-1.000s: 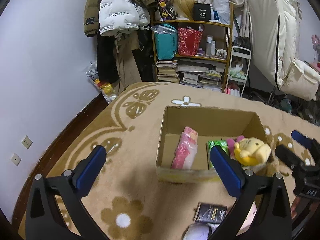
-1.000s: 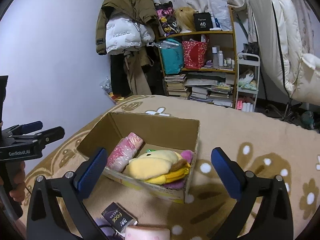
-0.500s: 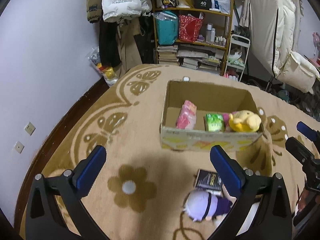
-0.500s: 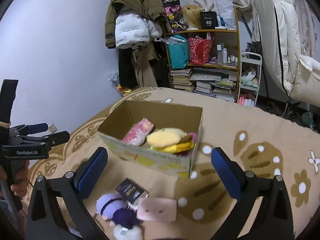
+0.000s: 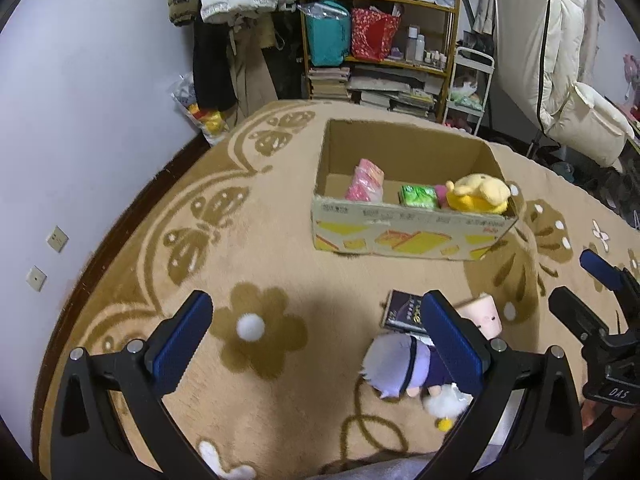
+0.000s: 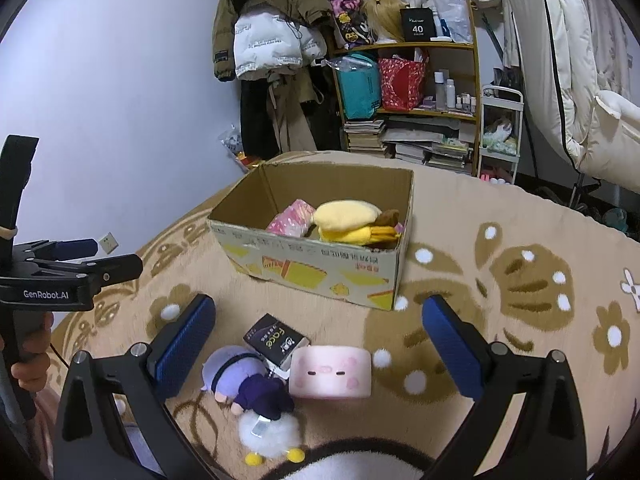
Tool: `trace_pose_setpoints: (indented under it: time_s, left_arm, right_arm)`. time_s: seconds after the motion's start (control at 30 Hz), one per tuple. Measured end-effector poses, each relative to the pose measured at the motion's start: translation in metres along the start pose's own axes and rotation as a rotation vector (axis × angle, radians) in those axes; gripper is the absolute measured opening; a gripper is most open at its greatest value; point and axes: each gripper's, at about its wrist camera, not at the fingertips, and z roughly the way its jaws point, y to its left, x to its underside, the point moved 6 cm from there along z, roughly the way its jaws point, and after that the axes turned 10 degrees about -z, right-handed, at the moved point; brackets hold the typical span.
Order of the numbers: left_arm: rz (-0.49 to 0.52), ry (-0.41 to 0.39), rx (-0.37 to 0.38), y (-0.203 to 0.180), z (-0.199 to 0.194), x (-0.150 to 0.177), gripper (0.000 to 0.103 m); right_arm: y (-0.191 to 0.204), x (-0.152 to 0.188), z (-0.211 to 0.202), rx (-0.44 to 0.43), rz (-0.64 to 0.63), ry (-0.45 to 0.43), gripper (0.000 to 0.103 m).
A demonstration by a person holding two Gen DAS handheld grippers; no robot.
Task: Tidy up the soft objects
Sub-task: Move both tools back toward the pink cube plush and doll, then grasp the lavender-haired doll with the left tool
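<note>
The left gripper (image 5: 316,344) hangs over bare carpet (image 5: 256,216) with its jaws spread wide and nothing between them, so it looks to be idle for this step. Just right of it, near the person, the loose soft things lie in a small cluster: a purple-haired plush doll (image 6: 248,380) on its side, a white fluffy pom-pom toy (image 6: 270,434) touching the doll's near end, a dark tissue pack (image 6: 276,342) just beyond the doll, and a pink block-shaped plush (image 6: 330,372) pressed against the pack's right edge. The right gripper (image 6: 318,346) hovers above this cluster, jaws wide and empty, with the pink plush roughly between its fingers. Farther off sits the cardboard box (image 6: 320,272), already holding a pink wrapped pack (image 6: 292,218), a green tissue pack (image 5: 418,196) and a yellow plush (image 6: 348,222). The step in hand seems to be picking the next item for the box. The pink plush looks the easiest: I'd come straight down, straddle its short sides and close gently, since it will squash. Keep clear of the tissue pack touching it, or it may drag along. The box's left half has the most room.
</note>
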Motion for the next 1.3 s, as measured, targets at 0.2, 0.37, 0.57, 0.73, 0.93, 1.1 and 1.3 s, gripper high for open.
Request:
trace_pose_setpoints:
  time_s: [0.2, 0.37, 0.57, 0.73, 0.93, 1.1, 1.3]
  left_arm:
    - [0.000, 0.075, 0.007, -0.002, 0.020, 0.014, 0.102]
    - [-0.014, 0.152, 0.012, -0.002, 0.041, 0.026, 0.102]
    - [-0.004, 0.197, 0.005, -0.004, 0.056, 0.034, 0.102]
    - [0.001, 0.243, 0.002, -0.006, 0.072, 0.043, 0.102]
    - [0.041, 0.292, -0.010, -0.017, 0.091, 0.054, 0.102]
    - [0.063, 0.314, 0.004, -0.025, 0.099, 0.058, 0.102]
    - [0.063, 0.349, 0.069, -0.037, 0.109, 0.063, 0.102]
  right_arm:
    - [0.001, 0.014, 0.010, -0.012, 0.012, 0.048, 0.103]
    - [0.007, 0.028, 0.022, -0.038, 0.014, 0.104, 0.103]
    - [0.010, 0.042, 0.034, -0.074, 0.012, 0.166, 0.103]
    - [0.011, 0.056, 0.046, -0.102, 0.024, 0.223, 0.103]
    - [0.025, 0.073, 0.061, -0.150, -0.002, 0.289, 0.089]
    - [0.033, 0.082, 0.068, -0.183, -0.019, 0.314, 0.089]
    - [0.037, 0.090, 0.074, -0.214, -0.014, 0.342, 0.089]
